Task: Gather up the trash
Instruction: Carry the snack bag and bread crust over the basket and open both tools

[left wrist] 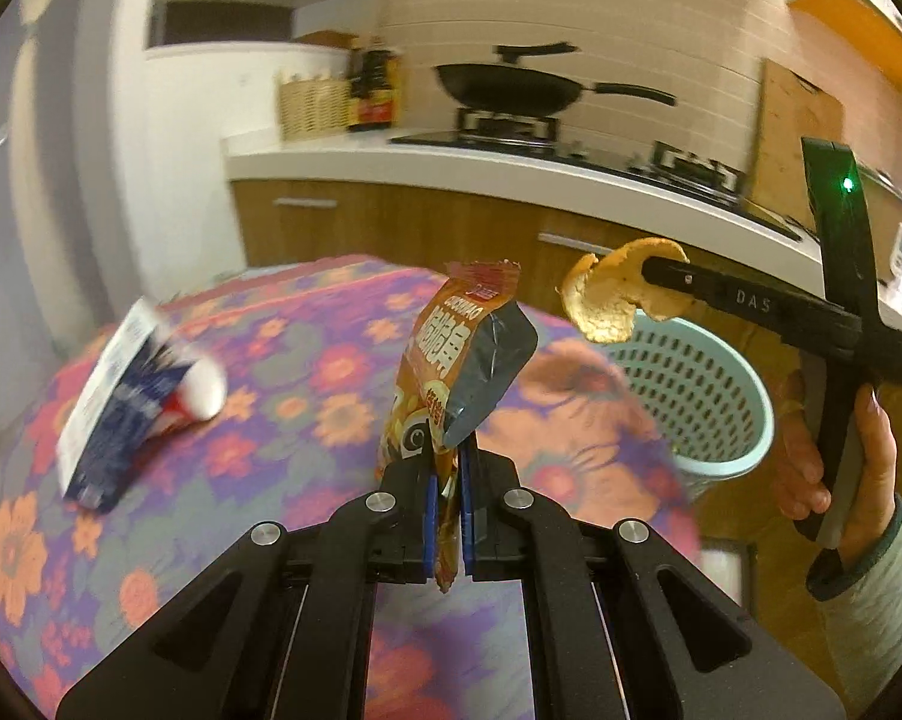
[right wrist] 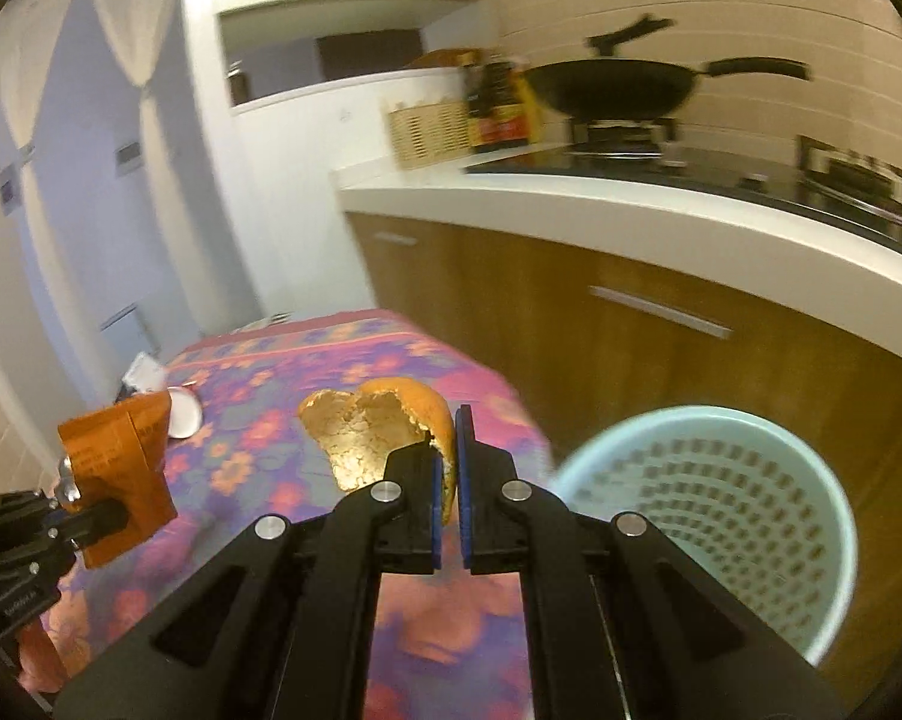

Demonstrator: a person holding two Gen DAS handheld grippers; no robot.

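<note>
Peel (right wrist: 385, 438) between right fingers (right wrist: 436, 492) (aloft)

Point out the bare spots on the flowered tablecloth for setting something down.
Bare cloth lies between the carton and the left gripper, holding the snack bag. Crowded: the right edge by the basket, under the right gripper with orange peel.

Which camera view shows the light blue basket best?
The right wrist view: the light blue basket appears large, with its whole rim and perforated inside visible beside the flowered table. In the left wrist view, the basket is smaller, and the orange peel in the right tongs covers part of its rim.
</note>
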